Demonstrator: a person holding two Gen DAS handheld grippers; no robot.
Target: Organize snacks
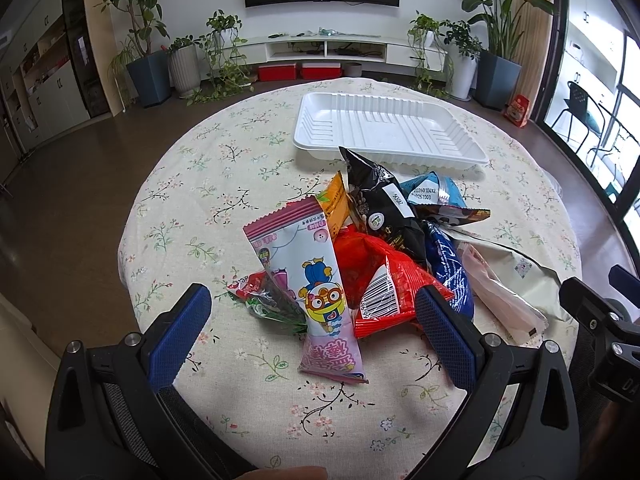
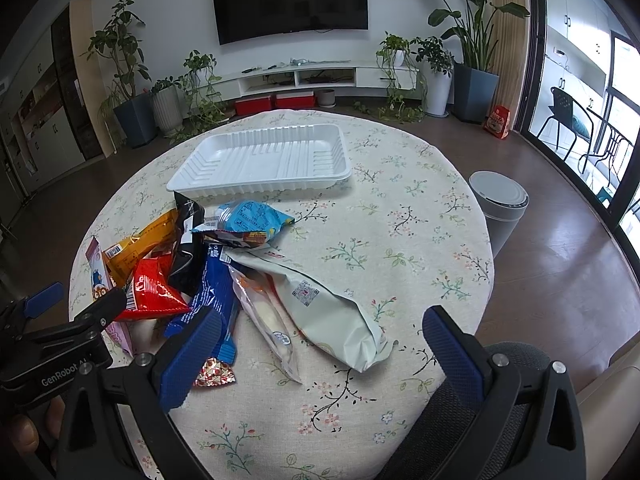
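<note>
From the left wrist view we see a white tray (image 1: 384, 128) at the far side of the round bench (image 1: 224, 184), with nothing inside its ribbed basin. Just in front of it lies a heap of snacks: a pink packet (image 1: 316, 292) with a cartoon figure on top, a red bag (image 1: 384, 284) beside it, a black bag (image 1: 384, 208) leaning against the tray's near rim, an orange packet (image 1: 338, 204) and a light blue packet (image 1: 432, 196). Our left tool (image 1: 312, 328) hangs spread wide over the pink packet, gripping nothing. From the right wrist view the tray (image 2: 264, 160) again holds nothing; a pale green bag (image 2: 328, 300) and a clear wrapper (image 2: 268, 320) lie nearest, a dark blue packet (image 2: 212, 292) at their left. Our right tool (image 2: 320, 352) is spread apart above them, holding nothing.
</note>
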